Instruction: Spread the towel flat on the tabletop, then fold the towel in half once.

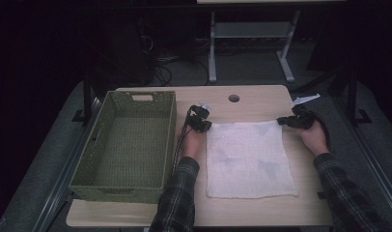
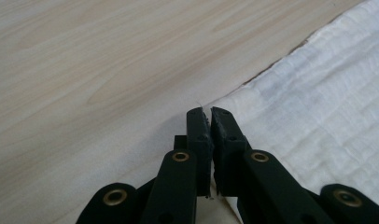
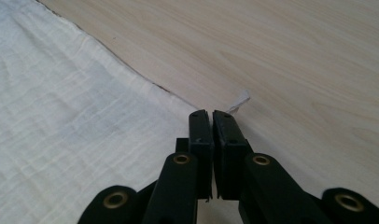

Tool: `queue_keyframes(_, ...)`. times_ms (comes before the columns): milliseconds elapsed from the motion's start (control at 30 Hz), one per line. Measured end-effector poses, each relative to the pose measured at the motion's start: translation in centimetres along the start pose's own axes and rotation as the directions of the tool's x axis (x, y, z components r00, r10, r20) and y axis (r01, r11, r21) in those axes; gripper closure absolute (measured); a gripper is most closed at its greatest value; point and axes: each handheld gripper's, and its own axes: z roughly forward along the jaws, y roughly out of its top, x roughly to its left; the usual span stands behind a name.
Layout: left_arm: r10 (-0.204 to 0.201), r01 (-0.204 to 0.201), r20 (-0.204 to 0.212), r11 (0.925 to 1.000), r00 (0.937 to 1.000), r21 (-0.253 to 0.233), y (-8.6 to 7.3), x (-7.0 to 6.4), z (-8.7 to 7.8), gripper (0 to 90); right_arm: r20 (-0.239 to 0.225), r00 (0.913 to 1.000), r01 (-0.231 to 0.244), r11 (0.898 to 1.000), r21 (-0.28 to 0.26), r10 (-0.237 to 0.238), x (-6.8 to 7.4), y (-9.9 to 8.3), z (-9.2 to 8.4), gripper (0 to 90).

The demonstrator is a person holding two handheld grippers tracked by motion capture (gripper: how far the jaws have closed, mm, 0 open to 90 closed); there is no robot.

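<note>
A white cloth [image 1: 247, 159] lies spread flat on the light wooden table [image 1: 261, 99]. My left gripper [image 1: 207, 125] sits at the cloth's far left corner. In the left gripper view the black jaws of this gripper [image 2: 209, 113] stand together, pinching the corner of the cloth [image 2: 318, 116] at their tips. My right gripper [image 1: 282, 121] is at the far right corner. In the right gripper view its jaws [image 3: 211, 115] are pressed together on the corner of the cloth [image 3: 61, 116], and a small tip of fabric [image 3: 241, 100] pokes out beyond them.
A green woven basket [image 1: 88, 159] with nothing in it stands on the left part of the table, close to my left forearm. A round cable hole [image 1: 234, 98] is near the far edge. Another table's legs [image 1: 212, 48] stand on the floor beyond.
</note>
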Motion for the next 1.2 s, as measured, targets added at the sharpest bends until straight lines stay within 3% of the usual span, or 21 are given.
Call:
queue_keyframes(167, -0.018, 0.018, 0.008, 0.9989, 0.9998, -0.043, 0.7, 0.2, -0.7, 86.6, 0.015, 0.9998, 0.014, 1.0, -0.014, -0.014, -0.2, 0.7, -0.5, 86.7)
queue_keyframes(400, -0.008, 0.009, 0.012, 0.996, 0.9999, -0.089, 1.9, -0.2, -2.1, 86.7, 0.042, 0.9989, 0.024, 0.999, -0.044, -0.022, -0.7, 2.0, -1.9, 86.7)
queue_keyframes(633, -0.01, 0.012, 0.013, 0.9912, 0.9999, -0.132, 2.6, -0.4, -3.6, 86.7, 0.018, 0.9997, 0.015, 0.996, -0.09, -0.013, -0.8, 2.4, -3.3, 86.7)
queue_keyframes(1000, -0.007, 0.013, 0.037, 0.9875, 0.9993, -0.157, 0.8, -1.6, -6.0, 86.7, -0.026, 0.9994, 0.021, 0.991, -0.136, -0.025, 0.5, 0.1, -5.1, 86.7)
queue_keyframes(1200, 0.013, -0.008, 0.031, 0.9874, 0.9994, -0.158, -0.2, -2.3, -6.9, 86.6, -0.045, 0.9989, 0.006, 0.988, -0.154, -0.013, 1.4, -1.0, -5.8, 86.7)
